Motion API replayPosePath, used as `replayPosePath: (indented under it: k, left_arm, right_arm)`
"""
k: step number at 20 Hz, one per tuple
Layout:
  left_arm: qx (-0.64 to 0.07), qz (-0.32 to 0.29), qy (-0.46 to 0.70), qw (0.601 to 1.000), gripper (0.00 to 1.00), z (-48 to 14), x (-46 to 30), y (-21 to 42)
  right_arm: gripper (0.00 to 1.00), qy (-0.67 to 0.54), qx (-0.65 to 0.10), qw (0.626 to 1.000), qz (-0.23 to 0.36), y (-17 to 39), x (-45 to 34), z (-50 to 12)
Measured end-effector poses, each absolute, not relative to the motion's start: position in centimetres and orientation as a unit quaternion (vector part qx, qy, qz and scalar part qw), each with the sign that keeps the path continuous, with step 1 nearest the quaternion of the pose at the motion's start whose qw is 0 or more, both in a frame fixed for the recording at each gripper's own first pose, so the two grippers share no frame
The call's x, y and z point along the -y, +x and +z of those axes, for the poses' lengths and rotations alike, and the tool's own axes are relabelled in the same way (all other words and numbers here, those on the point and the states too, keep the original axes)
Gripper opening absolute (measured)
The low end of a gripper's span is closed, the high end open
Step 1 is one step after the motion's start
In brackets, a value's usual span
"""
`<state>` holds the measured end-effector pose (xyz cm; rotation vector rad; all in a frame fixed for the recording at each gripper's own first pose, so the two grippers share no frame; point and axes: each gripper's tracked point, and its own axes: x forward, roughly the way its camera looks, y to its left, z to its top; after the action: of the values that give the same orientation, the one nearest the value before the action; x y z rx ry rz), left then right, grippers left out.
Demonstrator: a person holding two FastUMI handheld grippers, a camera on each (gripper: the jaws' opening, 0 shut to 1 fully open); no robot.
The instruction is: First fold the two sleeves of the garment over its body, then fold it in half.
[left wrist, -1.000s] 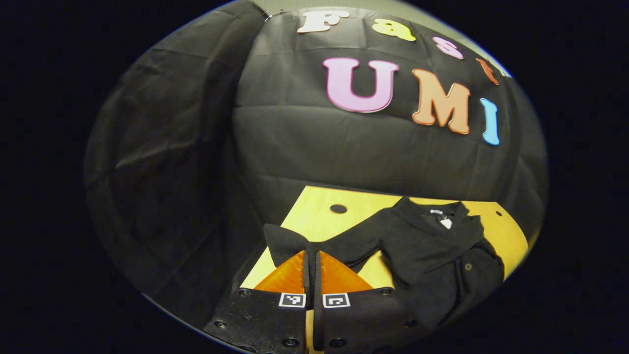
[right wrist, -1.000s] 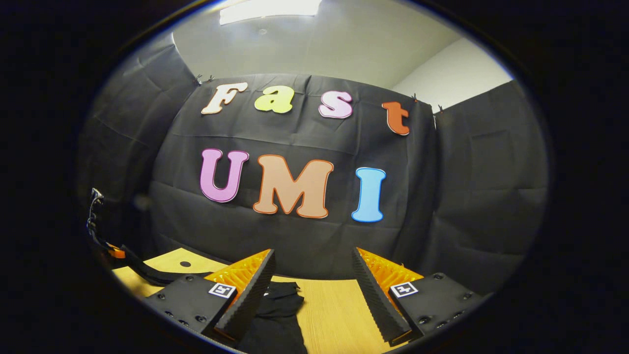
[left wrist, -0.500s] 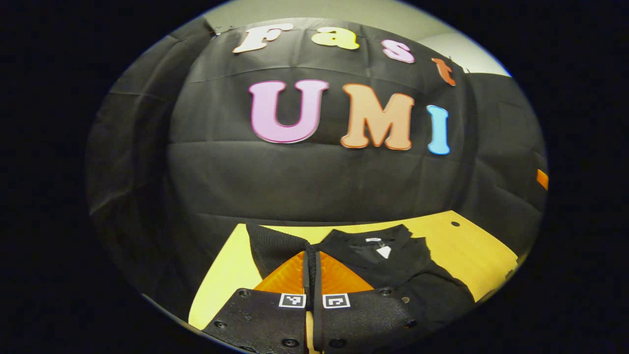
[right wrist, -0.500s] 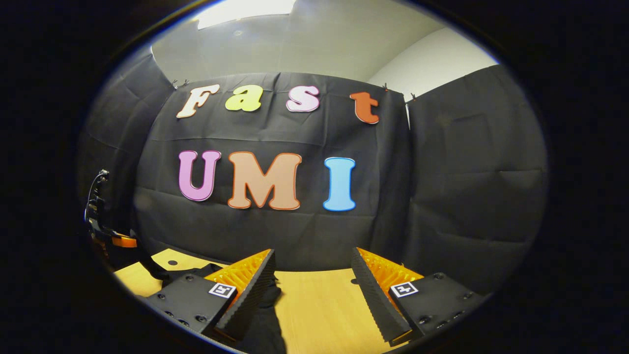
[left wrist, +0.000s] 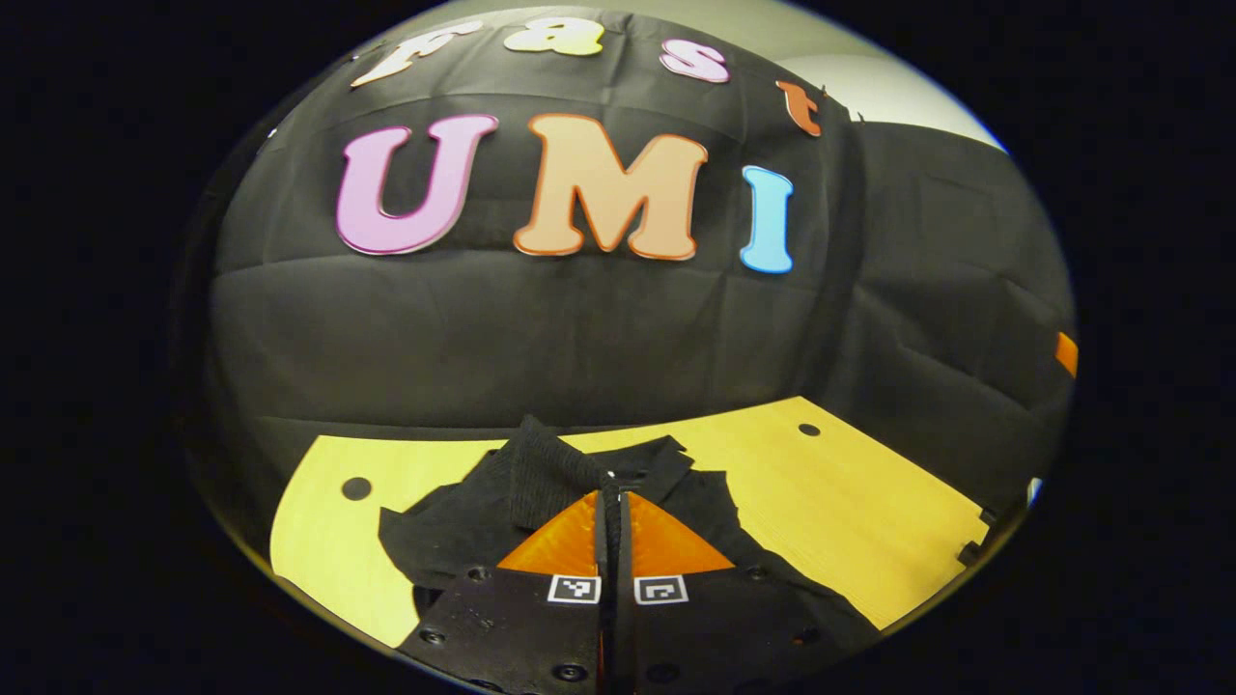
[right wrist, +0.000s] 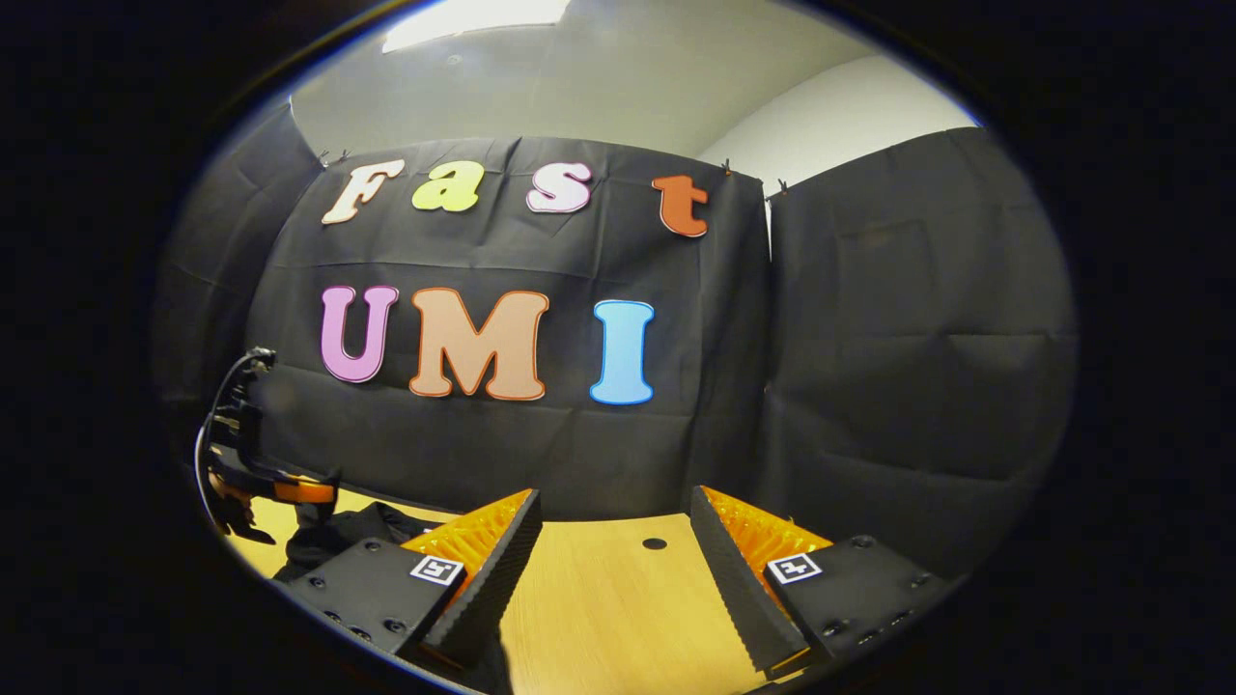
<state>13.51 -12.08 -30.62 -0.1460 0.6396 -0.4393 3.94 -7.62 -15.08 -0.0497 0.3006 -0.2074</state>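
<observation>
The black garment lies bunched on the pale wooden counter, before the black cloth wall. The left gripper clenches a garment sleeve. The right gripper hangs released over bare wood under a white ceiling.

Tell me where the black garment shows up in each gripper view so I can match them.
Left gripper view: black garment lies bottom centre on the wooden table, its sleeve pinched in the left gripper.
Right gripper view: it sits lower left, beside the left gripper.
Shared landmark: the wooden table.
</observation>
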Motion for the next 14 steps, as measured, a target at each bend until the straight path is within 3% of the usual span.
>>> replayPosePath:
  k: [4, 11, 13, 14]
  left_arm:
    - [-0.360, -0.234, -0.067, 0.901, 0.00, -34.6, 16.2, 12.9]
    - [-0.411, -0.217, -0.038, 0.884, 0.01, -40.6, 18.7, 12.3]
    - [-0.416, -0.218, -0.009, 0.883, 0.05, -41.4, 19.7, 12.4]
    - [-0.412, -0.226, 0.005, 0.883, 0.20, -41.5, 20.5, 12.5]
  right_arm:
    - [0.98, 0.000, -0.160, 0.983, -0.092, 3.9, 7.7, -15.4]
    - [0.98, -0.012, -0.198, 0.978, -0.066, 4.0, 7.2, -17.8]
    - [0.98, -0.016, -0.212, 0.975, -0.064, 4.2, 7.3, -18.6]
    - [0.98, -0.016, -0.216, 0.974, -0.062, 4.3, 7.2, -18.9]
